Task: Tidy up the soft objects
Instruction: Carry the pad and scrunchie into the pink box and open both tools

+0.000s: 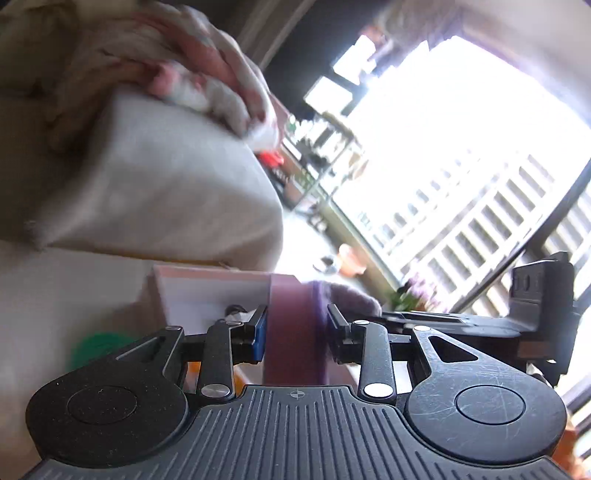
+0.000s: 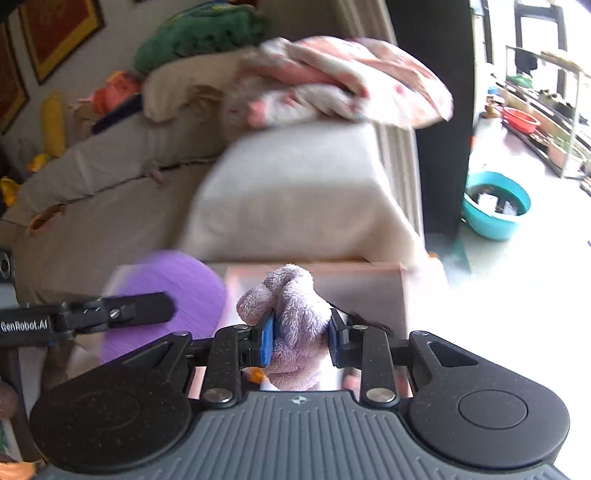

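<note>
In the left wrist view my left gripper (image 1: pixel 295 317) is shut on a smooth purple soft object (image 1: pixel 293 332) that fills the gap between its pads. The same purple soft object (image 2: pixel 166 291) shows rounded in the right wrist view, at the lower left. My right gripper (image 2: pixel 301 325) is shut on a fuzzy lilac plush toy (image 2: pixel 291 314), whose top sticks up above the blue pads. Both grippers hang side by side over a pink-rimmed white box (image 2: pixel 369 280). The picture is blurred by motion.
Behind the box stands a beige sofa (image 2: pixel 92 192) with a pale cushion (image 2: pixel 295 192), a pink floral blanket (image 2: pixel 351 81) and a green plush (image 2: pixel 199 33) on top. A teal basin (image 2: pixel 495 206) and a red bowl (image 2: pixel 521 120) stand on the bright floor at the right.
</note>
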The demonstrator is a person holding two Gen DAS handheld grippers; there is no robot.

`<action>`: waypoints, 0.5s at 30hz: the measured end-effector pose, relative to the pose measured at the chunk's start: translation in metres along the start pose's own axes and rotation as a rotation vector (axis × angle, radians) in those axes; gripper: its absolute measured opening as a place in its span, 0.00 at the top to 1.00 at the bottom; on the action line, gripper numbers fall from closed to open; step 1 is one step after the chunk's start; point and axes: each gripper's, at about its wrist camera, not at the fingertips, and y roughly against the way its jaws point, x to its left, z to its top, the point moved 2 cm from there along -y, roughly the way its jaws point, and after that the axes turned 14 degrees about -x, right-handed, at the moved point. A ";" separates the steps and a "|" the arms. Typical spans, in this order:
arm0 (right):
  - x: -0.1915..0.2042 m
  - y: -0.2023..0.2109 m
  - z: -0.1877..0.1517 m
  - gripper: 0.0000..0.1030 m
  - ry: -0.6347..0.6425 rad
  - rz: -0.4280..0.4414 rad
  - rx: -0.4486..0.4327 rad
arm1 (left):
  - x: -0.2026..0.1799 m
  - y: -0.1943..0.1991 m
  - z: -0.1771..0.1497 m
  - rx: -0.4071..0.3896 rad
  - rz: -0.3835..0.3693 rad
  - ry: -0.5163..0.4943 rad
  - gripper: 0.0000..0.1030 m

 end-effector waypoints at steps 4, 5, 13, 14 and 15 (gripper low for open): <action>-0.027 -0.015 -0.029 0.73 -0.052 0.025 0.011 | -0.002 -0.040 -0.008 0.030 0.174 -0.142 0.66; -0.031 -0.021 -0.033 0.73 -0.078 0.038 0.025 | -0.001 -0.040 -0.007 0.007 0.187 -0.144 0.66; -0.021 -0.082 -0.045 0.73 -0.158 0.034 0.138 | -0.040 0.039 -0.002 -0.091 0.185 -0.271 0.66; -0.018 -0.086 -0.044 0.73 -0.149 0.021 0.137 | -0.042 0.051 -0.007 -0.095 0.183 -0.285 0.66; -0.016 -0.090 -0.043 0.73 -0.146 0.011 0.141 | -0.044 0.065 -0.014 -0.096 0.179 -0.298 0.66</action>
